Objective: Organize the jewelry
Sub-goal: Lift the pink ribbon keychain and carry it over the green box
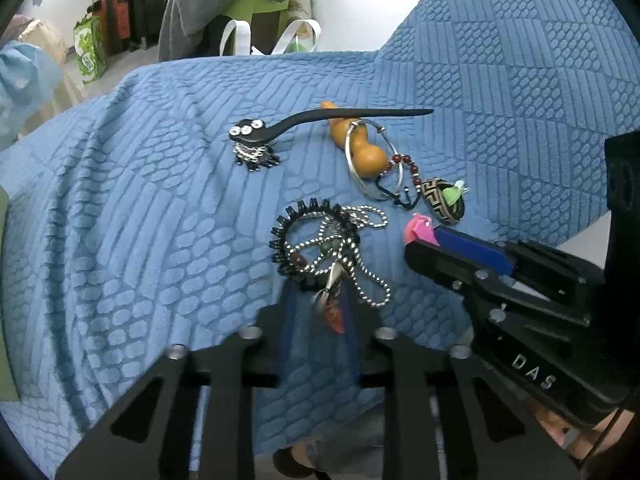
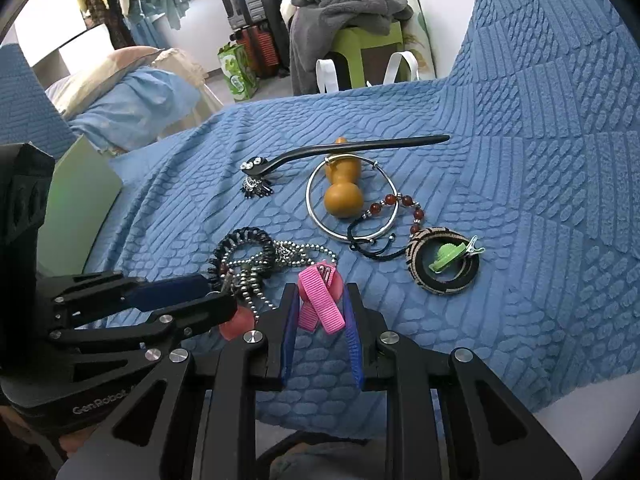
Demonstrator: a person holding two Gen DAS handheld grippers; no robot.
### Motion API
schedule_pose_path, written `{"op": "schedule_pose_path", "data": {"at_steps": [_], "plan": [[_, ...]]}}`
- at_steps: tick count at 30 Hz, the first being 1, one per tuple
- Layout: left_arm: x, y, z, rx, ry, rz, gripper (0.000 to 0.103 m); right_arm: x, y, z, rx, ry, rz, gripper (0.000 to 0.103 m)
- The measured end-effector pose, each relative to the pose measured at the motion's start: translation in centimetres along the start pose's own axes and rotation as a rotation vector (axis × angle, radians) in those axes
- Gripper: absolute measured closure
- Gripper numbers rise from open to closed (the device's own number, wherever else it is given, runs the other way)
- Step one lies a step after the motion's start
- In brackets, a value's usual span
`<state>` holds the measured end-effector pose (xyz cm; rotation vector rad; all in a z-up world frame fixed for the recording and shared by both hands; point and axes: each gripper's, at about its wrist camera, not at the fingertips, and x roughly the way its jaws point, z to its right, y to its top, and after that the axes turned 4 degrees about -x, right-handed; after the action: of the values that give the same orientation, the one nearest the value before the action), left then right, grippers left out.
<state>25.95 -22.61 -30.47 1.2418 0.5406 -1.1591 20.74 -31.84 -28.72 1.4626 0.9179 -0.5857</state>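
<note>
Pink clip (image 2: 320, 300) lay on blue cover (image 2: 500, 300), between right claw (image 2: 322, 334) fingers, jaws wide, likely lined up for grasp. Left claw (image 1: 320, 312) wide, straddling tangled chain (image 1: 340, 248), probably steadying pile.

We see a sofa under a blue textured cover (image 2: 520, 160). Behind it stands a green stool (image 2: 366, 46) draped with grey clothing (image 2: 340, 4), against a white wall (image 1: 360, 0). Suitcases (image 2: 256, 52) and a green printed bag (image 2: 236, 70) stand on the pale floor.
</note>
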Motion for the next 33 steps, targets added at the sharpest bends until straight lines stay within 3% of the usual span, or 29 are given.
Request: {"op": "schedule_pose_path", "data": {"at_steps": [5,16,33], "plan": [[0.2,-0.2,0.7,0.016,-0.011,0.000,0.103,-0.1,0.3,-0.5,-0.010,-0.001,0.001,0.083],[-2.9,-0.8,-1.4,-0.055,-0.005,0.035,0.103,-1.2,0.5,-1.5,-0.004,-0.028,0.011,0.083],[-12.4,-1.0,-5.4,-0.142,-0.001,0.151,0.103,-6.2,2.6,-7.1,-0.007,-0.031,0.071,0.083]]}}
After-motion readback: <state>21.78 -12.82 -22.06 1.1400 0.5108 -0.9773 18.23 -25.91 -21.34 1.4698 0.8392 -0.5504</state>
